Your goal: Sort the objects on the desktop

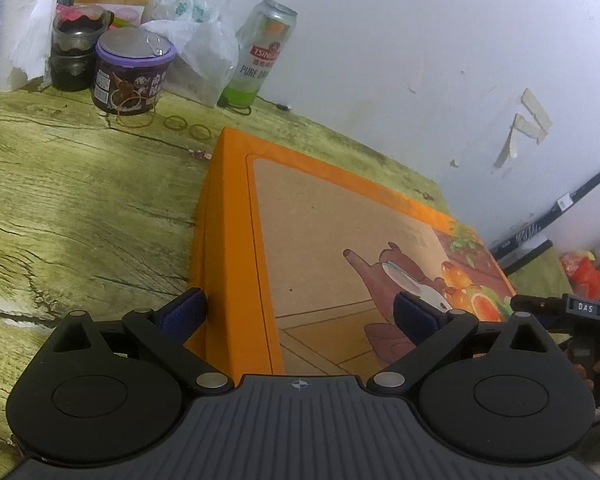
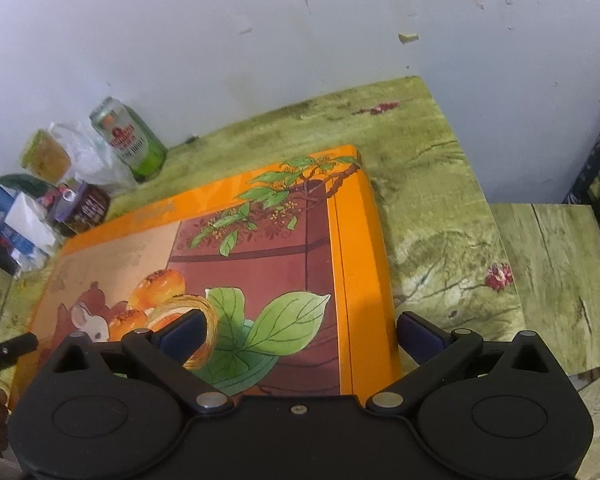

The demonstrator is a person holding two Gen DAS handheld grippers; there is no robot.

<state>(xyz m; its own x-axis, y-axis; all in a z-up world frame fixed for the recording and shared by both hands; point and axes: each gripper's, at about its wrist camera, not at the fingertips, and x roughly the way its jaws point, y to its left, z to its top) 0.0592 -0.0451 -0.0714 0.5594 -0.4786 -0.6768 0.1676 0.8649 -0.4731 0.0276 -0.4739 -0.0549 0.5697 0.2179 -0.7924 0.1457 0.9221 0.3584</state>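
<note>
A large flat orange gift box [image 1: 320, 216] with a bear and fruit picture lies on the green wood-pattern table [image 1: 68, 184]. My left gripper [image 1: 300, 312] is open wide and straddles the box's near left corner, one finger beside the orange side wall, the other over the lid. My right gripper [image 2: 300, 332] is open wide and straddles the box's [image 2: 260, 248] near right corner, its right finger just outside the orange edge. Neither gripper holds anything.
At the back left stand a green beer can [image 1: 262, 52], a purple-lidded cup [image 1: 132, 72], a dark jar [image 1: 78, 46], a white plastic bag [image 1: 204, 48] and a paper roll [image 1: 26, 28]. Rubber bands [image 1: 188, 126] lie nearby. A lower table section [image 2: 560, 280] is at right.
</note>
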